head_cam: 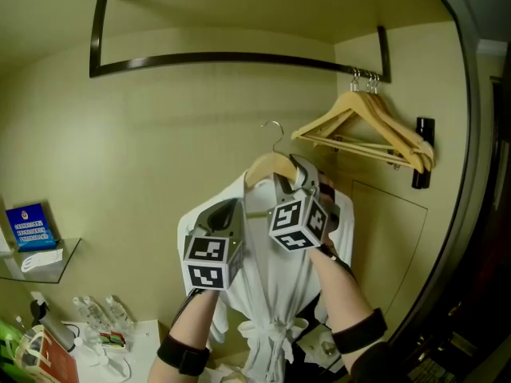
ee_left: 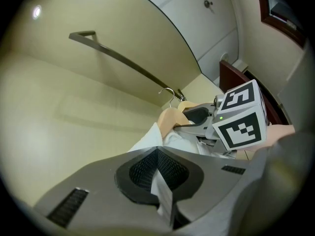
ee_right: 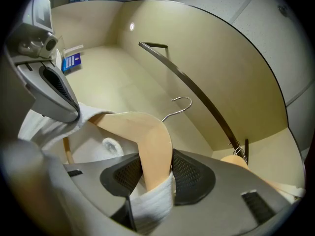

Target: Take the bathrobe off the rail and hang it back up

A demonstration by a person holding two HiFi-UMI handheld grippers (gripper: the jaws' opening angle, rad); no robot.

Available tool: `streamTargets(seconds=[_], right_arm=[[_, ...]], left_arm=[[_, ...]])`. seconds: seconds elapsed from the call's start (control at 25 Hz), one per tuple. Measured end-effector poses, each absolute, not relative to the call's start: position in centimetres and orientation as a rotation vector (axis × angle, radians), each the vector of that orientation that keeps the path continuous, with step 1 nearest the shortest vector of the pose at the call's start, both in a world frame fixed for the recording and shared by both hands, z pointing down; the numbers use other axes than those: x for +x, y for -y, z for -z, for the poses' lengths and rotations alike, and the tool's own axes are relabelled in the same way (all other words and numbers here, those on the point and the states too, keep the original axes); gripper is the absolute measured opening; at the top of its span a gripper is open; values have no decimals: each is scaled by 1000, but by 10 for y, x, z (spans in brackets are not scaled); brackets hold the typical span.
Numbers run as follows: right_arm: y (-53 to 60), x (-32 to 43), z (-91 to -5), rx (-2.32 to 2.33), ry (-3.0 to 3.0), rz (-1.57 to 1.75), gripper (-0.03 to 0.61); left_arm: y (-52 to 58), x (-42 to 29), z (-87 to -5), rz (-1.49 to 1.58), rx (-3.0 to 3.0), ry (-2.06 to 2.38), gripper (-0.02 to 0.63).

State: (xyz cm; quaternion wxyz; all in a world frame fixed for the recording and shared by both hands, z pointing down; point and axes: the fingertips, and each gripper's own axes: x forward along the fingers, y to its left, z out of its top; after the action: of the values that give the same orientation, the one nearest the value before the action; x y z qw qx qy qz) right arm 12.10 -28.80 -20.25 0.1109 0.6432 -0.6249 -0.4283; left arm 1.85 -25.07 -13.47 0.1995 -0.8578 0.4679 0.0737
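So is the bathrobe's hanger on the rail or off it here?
Off. The hook of the hanger sits in open air below the rail; the right gripper is clamped on its wooden shoulder.

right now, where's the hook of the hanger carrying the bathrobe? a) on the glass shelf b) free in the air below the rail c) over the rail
b: the hook sits clear below the rail, the hanger held in the right gripper.

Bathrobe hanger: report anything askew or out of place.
The bathrobe hanger is off the rail: its hook catches nothing, well below the bar. The right claw grips its wooden arm; the left claw pinches the bathrobe. Nothing looks damaged.
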Motion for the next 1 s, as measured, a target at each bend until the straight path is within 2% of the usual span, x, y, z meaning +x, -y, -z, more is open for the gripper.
streamTargets(seconds=[1.0], right_arm=[[259, 118, 371, 2027, 1580, 1458, 198]], left_arm=[[261, 27, 302, -342, -2286, -1141, 0]])
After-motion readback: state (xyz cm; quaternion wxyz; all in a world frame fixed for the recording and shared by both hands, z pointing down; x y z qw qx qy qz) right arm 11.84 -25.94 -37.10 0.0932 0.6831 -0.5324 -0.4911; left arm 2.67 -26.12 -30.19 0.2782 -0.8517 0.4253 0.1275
